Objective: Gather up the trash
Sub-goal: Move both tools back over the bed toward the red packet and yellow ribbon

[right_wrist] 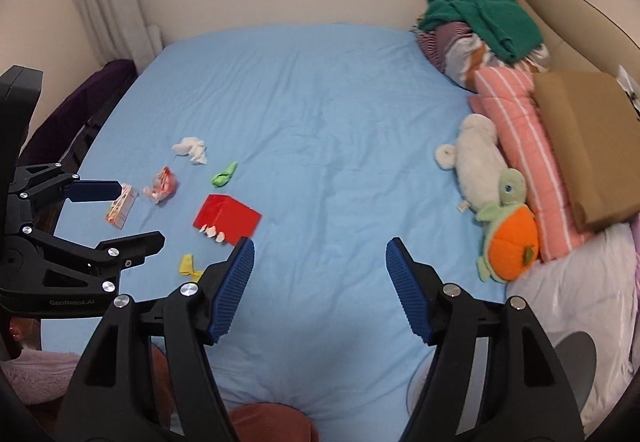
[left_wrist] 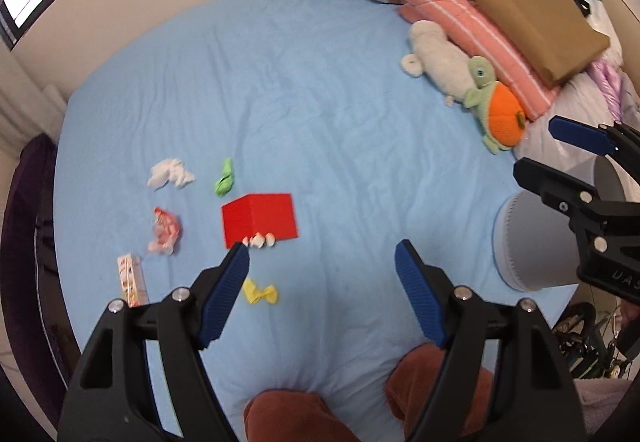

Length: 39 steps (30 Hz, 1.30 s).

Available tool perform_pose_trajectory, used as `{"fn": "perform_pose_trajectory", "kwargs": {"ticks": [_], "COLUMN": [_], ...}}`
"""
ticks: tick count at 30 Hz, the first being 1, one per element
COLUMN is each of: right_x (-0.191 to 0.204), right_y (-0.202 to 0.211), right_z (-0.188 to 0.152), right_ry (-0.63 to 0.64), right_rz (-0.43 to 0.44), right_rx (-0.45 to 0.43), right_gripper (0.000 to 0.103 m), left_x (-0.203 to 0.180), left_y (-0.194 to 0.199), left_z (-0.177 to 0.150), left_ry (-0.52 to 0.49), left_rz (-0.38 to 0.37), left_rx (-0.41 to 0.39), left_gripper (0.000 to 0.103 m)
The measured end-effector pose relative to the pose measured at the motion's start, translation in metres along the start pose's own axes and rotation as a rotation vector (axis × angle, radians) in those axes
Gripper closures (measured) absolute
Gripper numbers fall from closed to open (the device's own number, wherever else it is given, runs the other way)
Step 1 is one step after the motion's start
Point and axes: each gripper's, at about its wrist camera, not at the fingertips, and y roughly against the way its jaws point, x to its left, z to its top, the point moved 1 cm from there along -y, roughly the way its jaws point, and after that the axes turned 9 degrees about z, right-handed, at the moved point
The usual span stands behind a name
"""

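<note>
- Left tongs [left_wrist: 322, 254]: jaws wide apart, nothing between the blue pads; they hang over the near part of the bed [left_wrist: 312, 90], which has a light blue sheet.
- Right tongs [right_wrist: 320, 250]: jaws spread wide, nothing between them, also over the near part of the bed.
- Landmark: red box [left_wrist: 260, 219], lying on the sheet.
- Small white bits [left_wrist: 259, 240] touch the near edge of the red box.
- Green crumpled scrap [left_wrist: 224, 182] sits just beyond the red box, to its left.
- White crumpled tissue [left_wrist: 170, 173] lies farther left of the red box, past the green scrap.
- Red-and-white wrapper [left_wrist: 164, 230] lies left of the red box, apart from it.
- Small printed carton [left_wrist: 132, 280] lies left and nearer than the red box, close to the bed's edge.
- Yellow scrap [left_wrist: 260, 292] lies nearer than the red box, just beside the left pad of the left tongs.
- Grey bin [left_wrist: 532, 242] stands well right of the red box, at the bed's near right edge; the right tongs partly cover it in the left wrist view.
- Plush toys [left_wrist: 472, 90] and pillows [left_wrist: 480, 26] lie far right of the red box.
</note>
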Motion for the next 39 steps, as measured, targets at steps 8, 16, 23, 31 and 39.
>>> {"fn": "perform_pose_trajectory", "kwargs": {"ticks": [8,16,23,31,39], "right_x": [0.07,0.1,0.101,0.091,0.093], "right_y": [-0.091,-0.194,-0.261,-0.294,-0.317], "right_z": [-0.01,-0.051,-0.081,-0.098,-0.1], "right_ry": [0.135,0.22,0.257,0.25,0.29], "right_rz": [0.097,0.119,0.116,0.131,0.135], "right_rx": [0.064,0.123,0.143,0.158,0.155], "right_gripper": [0.037,0.037,0.037,0.037,0.037], "left_x": [0.072,0.094,0.084,0.075,0.074], "left_y": [-0.062,-0.15,-0.222,-0.278,-0.293], "left_z": [-0.063,-0.11,-0.128,-0.137,-0.145], "left_ry": [0.125,0.168,0.163,0.18,0.14], "left_rz": [0.03,0.015,0.015,0.0,0.012], "left_rx": [0.111,0.175,0.181,0.203,0.181], "left_gripper": [0.028,0.028,0.028,0.041,0.083]}}
